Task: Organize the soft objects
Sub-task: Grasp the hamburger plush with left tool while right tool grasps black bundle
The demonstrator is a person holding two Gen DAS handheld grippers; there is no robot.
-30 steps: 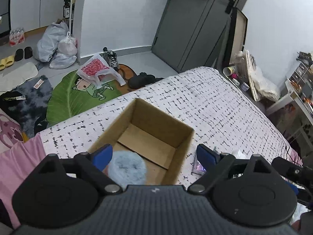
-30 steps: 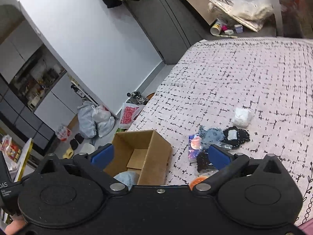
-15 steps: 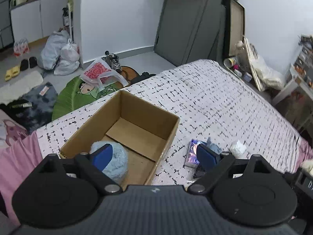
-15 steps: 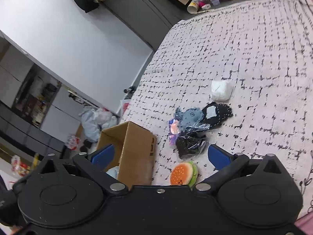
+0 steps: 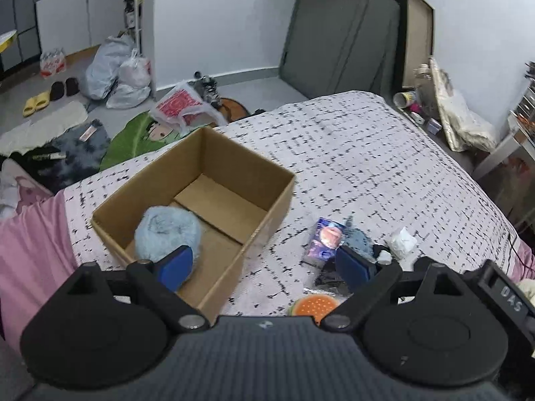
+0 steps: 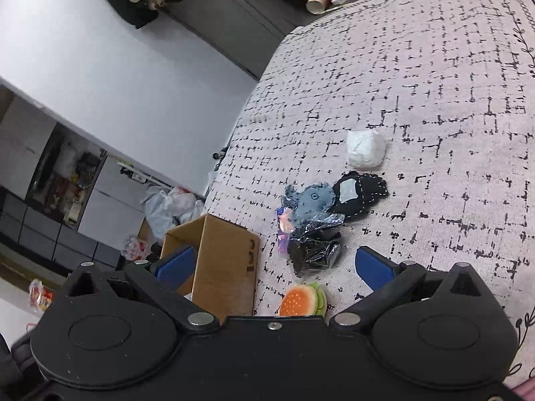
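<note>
An open cardboard box point(image 5: 274, 197) stands on the bed and holds a fluffy light-blue ball point(image 5: 164, 230) in its near left corner. My left gripper point(image 5: 264, 265) is open and empty above the box's near right corner. To the right of the box lie a purple packet point(image 5: 326, 239), a grey-blue felt toy point(image 6: 312, 197), a black felt piece point(image 6: 362, 192), a black wrapped bundle point(image 6: 314, 249), a white wad point(image 6: 366, 148) and a burger toy point(image 6: 301, 300). My right gripper point(image 6: 274, 267) is open and empty above the burger toy and bundle; the box point(image 6: 227, 264) is to its left.
The bed has a pink-white cover with black dashes point(image 5: 367, 153). The floor beyond its far edge holds plastic bags point(image 5: 117, 70), a green mat point(image 5: 133, 137) and slippers. A dark wardrobe point(image 5: 334, 23) and a side table point(image 5: 501, 153) stand at the right.
My left gripper has pulled back and up from the box, leaving the blue ball inside. My right gripper has moved towards the pile, with the burger toy now in view.
</note>
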